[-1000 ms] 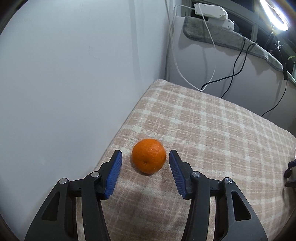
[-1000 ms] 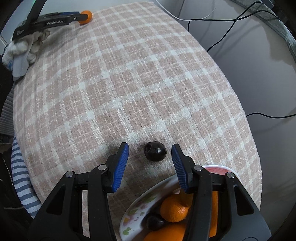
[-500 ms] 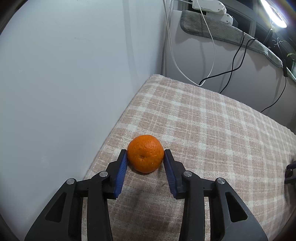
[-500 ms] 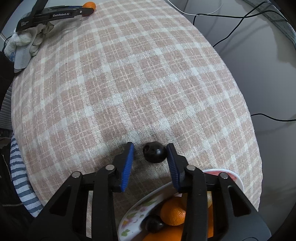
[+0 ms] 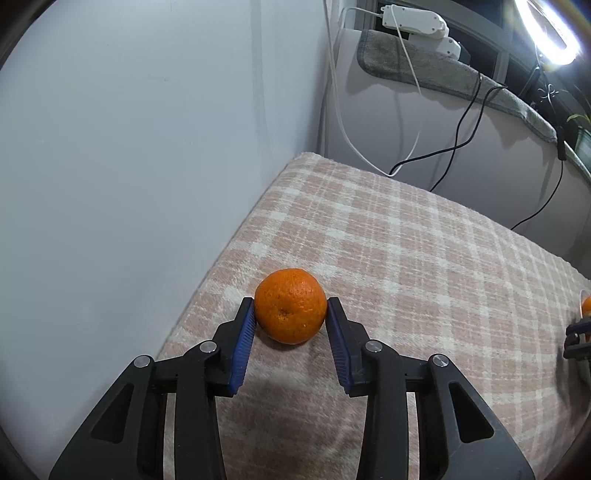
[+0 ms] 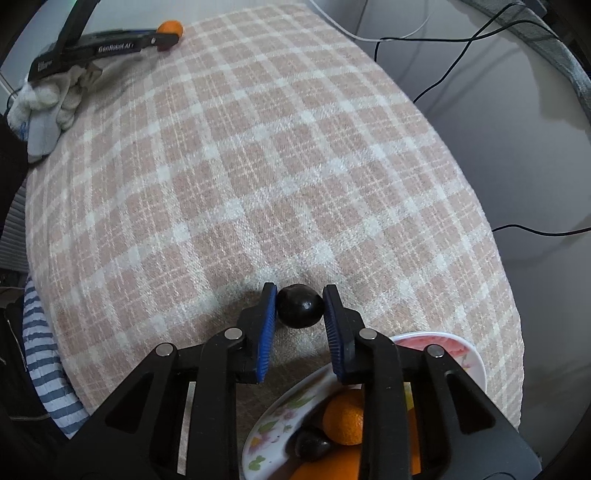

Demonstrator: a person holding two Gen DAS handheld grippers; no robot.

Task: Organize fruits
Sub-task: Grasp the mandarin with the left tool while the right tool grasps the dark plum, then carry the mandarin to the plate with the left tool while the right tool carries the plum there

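An orange [image 5: 290,305] sits near the left edge of the checked cloth, and my left gripper [image 5: 290,314] is shut on it, both blue pads against its sides. In the right wrist view the same orange [image 6: 170,28] shows far off at the tip of the left gripper [image 6: 162,38]. My right gripper [image 6: 300,308] is shut on a small dark round fruit [image 6: 299,305] that rests on the cloth. Just below it a flowered plate [image 6: 269,430] holds oranges [image 6: 343,421] and another dark fruit [image 6: 310,445].
A pale wall [image 5: 129,147] runs close along the cloth's left edge. Cables [image 5: 454,147] hang behind the table's far end. A gloved hand [image 6: 48,99] holds the left tool. A striped cloth [image 6: 40,365] hangs over the near-left edge.
Both grippers went from open around their fruit to shut on it. The left pads closed on the orange, the right pads on the dark fruit. Neither hand moved much.
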